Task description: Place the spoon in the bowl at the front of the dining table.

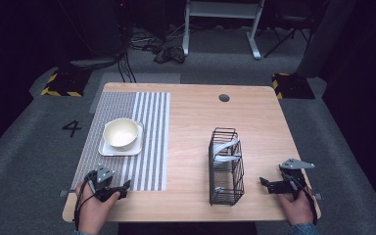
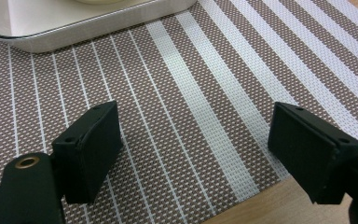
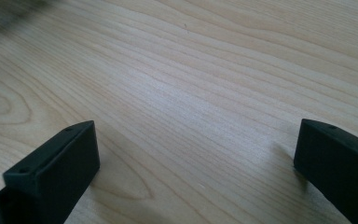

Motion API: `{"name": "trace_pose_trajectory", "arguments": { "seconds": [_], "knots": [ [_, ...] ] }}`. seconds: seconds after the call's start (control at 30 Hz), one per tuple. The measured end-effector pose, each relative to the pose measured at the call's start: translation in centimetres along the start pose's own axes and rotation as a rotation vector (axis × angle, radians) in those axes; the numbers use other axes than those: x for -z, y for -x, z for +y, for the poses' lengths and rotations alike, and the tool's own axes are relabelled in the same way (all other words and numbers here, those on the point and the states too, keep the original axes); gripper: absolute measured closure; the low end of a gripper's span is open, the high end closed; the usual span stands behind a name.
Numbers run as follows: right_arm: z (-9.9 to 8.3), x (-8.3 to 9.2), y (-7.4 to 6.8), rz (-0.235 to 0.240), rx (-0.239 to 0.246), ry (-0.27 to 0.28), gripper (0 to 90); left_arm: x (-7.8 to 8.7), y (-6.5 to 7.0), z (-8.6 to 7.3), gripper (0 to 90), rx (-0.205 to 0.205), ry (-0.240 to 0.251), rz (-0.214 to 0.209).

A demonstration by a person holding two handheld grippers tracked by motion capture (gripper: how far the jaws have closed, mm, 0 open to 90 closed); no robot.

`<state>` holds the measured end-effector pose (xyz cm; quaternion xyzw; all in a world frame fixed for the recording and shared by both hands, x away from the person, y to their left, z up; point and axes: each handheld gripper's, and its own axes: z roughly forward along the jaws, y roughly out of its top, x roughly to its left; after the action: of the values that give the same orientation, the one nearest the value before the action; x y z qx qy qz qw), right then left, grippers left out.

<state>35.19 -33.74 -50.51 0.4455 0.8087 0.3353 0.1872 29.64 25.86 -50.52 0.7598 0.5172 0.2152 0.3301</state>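
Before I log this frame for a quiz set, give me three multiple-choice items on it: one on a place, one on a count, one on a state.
1. Where does the bowl sit?
A. inside the wire rack
B. on the square plate on the striped mat
C. on bare wood by the right gripper

2. How many bowls are on the table?
A. one
B. two
C. three

3. How do the left gripper's jaws stand?
A. shut on the plate
B. shut on nothing
C. open over the mat

Answers:
1. B: the high view shows the bowl on the plate, which lies on the mat.
2. A: the cream bowl is the only one there.
3. C: the left gripper has its jaws apart, with bare mat between them.
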Motion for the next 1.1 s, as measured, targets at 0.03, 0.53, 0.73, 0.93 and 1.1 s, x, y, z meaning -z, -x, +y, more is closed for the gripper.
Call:
{"name": "trace_pose_trajectory", "arguments": {
  "seconds": [0.03,0.53,0.73,0.93,1.1],
  "knots": [
    [0.0,0.0,0.0,0.000,0.000,0.000,0.0,0.0,0.0,0.0,17.1,0.000,0.000,0.000],
    [0.0,0.0,0.0,-0.006,-0.007,0.000,0.0,0.0,0.2,0.1,16.8,0.016,0.001,0.015],
    [0.0,0.0,0.0,-0.006,-0.006,0.000,0.0,0.2,0.5,0.3,18.8,0.013,0.007,0.016],
    [0.0,0.0,0.0,-0.006,-0.006,0.000,0.0,0.8,0.8,0.7,21.2,-0.006,0.040,0.000],
    [0.0,0.0,0.0,-0.006,-0.005,0.001,0.0,1.4,1.0,1.2,21.5,-0.011,0.078,-0.006]
  ]
}}
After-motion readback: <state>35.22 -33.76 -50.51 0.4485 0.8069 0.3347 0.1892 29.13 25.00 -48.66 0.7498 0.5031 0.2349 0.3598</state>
